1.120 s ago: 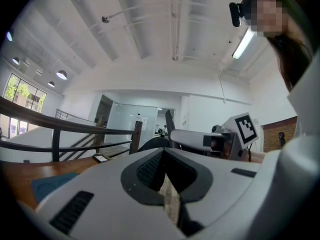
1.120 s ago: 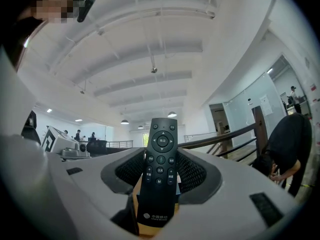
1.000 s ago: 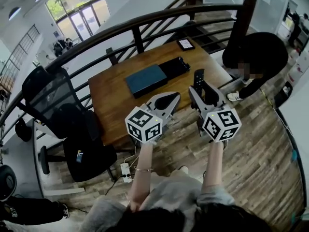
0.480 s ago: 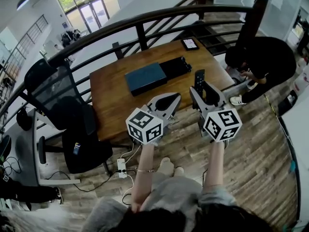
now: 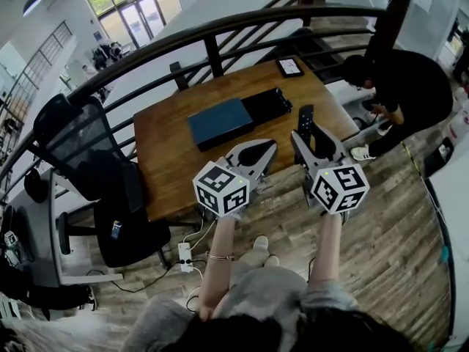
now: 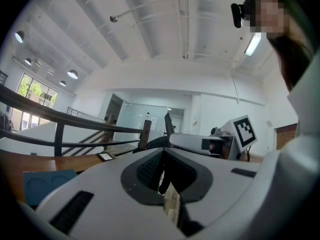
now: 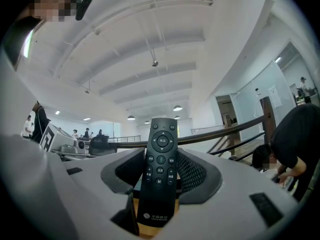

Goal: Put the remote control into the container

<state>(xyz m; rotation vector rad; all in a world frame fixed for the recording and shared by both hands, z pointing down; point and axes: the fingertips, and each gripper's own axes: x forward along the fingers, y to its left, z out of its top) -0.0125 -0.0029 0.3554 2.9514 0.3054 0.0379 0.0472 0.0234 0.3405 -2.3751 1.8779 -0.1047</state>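
Note:
A black remote control (image 7: 159,169) stands upright between the jaws of my right gripper (image 7: 160,159), which is shut on its lower half. In the head view the remote (image 5: 304,118) sticks up from the right gripper (image 5: 311,133), held in the air at the near right edge of the wooden table (image 5: 161,167). On the table lie a dark blue flat box (image 5: 220,121) and, touching its right end, a black tray-like container (image 5: 267,103). My left gripper (image 5: 265,149) hovers beside the right one, shut with nothing in it (image 6: 164,184).
A small tablet (image 5: 289,66) lies at the table's far right corner. A curved dark railing (image 5: 220,35) runs behind the table. A black office chair (image 5: 88,160) stands to the left. A person in black (image 5: 410,79) bends down at the right. A power strip (image 5: 185,255) lies on the floor.
Both grippers have drifted slightly to the right, with the remote still held. The person at the right has bent further over.

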